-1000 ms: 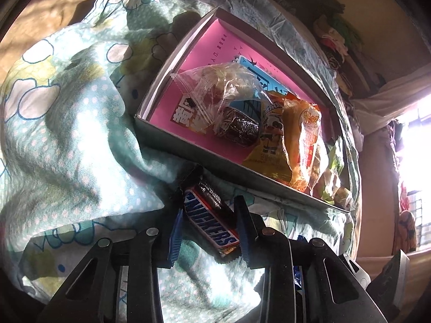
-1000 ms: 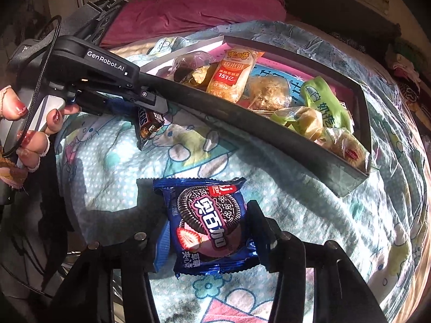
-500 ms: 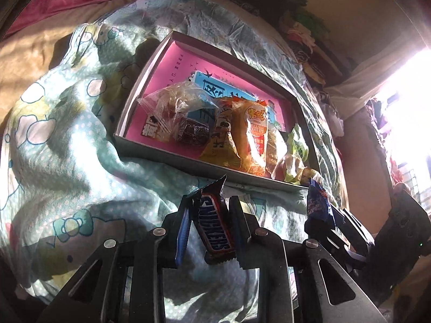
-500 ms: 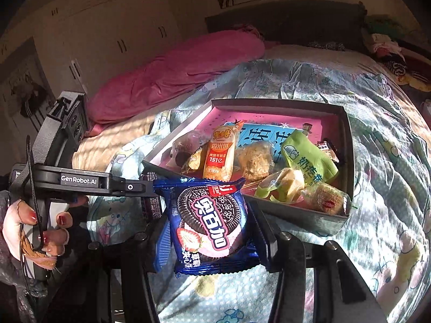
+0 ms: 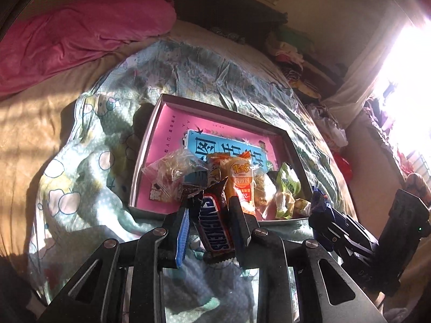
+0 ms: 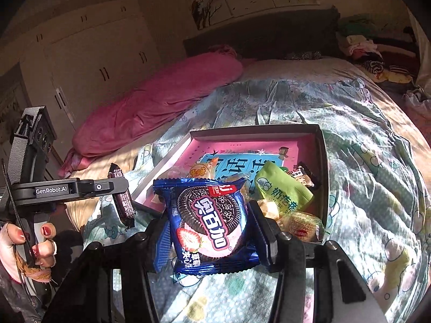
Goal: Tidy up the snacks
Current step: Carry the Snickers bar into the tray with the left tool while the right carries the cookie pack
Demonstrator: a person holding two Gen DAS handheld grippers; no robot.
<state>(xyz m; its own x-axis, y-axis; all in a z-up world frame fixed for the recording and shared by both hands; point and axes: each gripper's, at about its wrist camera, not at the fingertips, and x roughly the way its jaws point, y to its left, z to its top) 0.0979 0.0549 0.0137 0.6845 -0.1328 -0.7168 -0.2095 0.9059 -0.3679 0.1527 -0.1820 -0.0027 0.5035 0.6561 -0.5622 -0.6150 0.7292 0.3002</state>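
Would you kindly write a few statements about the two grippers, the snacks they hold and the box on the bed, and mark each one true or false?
1. The left gripper holds a Snickers bar. True.
2. The right gripper holds a green packet. False: it holds a blue cookie packet; the green packet lies in the box.
3. The box has a pink lining. True.
4. The box holds no snacks. False: several wrapped snacks lie inside it.
5. The box sits on a wooden table. False: it sits on a patterned bedspread.
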